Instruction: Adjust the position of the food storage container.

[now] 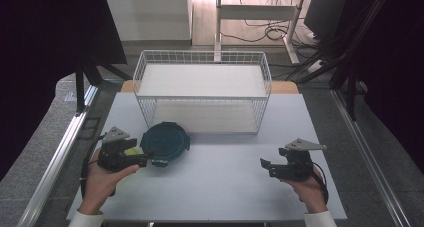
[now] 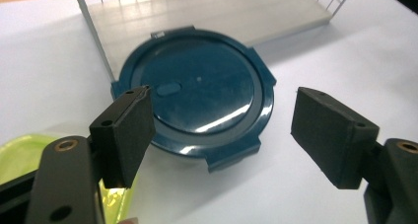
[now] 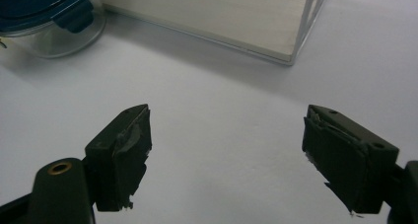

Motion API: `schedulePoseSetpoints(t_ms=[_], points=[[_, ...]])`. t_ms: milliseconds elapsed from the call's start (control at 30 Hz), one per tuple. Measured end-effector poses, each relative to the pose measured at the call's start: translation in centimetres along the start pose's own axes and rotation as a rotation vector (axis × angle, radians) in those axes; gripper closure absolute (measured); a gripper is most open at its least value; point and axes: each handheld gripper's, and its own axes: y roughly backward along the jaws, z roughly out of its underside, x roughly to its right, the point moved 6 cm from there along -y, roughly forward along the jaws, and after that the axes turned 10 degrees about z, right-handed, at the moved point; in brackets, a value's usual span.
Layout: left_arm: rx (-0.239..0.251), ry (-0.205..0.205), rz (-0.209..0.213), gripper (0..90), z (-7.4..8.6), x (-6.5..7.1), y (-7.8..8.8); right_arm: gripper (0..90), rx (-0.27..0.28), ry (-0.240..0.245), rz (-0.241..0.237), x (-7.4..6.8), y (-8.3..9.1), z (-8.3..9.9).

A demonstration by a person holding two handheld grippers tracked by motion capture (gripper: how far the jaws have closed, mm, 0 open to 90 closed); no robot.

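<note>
Since the tub [image 1: 165,141] sits at 9 o'clock on the tabletop [image 1: 225,182] touching the rack [image 1: 202,89], the left tool [image 1: 145,159], jaws apart, is way nearer than the equally gaping right tool [image 1: 265,166].

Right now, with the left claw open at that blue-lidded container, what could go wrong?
1. The round clear container with the dark blue clip lid sits against the front of the white wire basket, so a push from the left claw may jam it against the wire.
2. The lid's clip tabs stick out, so a pad could catch one and tilt the container.
3. The right claw hangs open, apart from it, and can't steady it.
</note>
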Motion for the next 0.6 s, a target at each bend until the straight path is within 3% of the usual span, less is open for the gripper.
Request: schedulePoseSetpoints(t_ms=[100, 300, 600], points=[[0.012, 0.005, 0.011, 25.3, -0.5, -0.4, 0.2, 19.2, 0.0, -0.008, 0.006, 0.3, -0.1, 0.0], [0.001, 0.055, 0.021, 29.3, -0.6, -1.8, 0.3, 19.2, -0.01, -0.007, 0.011, 0.1, -0.8, -0.3], [-0.012, 0.059, 0.008, 36.8, -1.7, -3.1, -0.3, 19.4, -0.012, -0.017, 0.034, 0.6, -0.3, -0.2]])
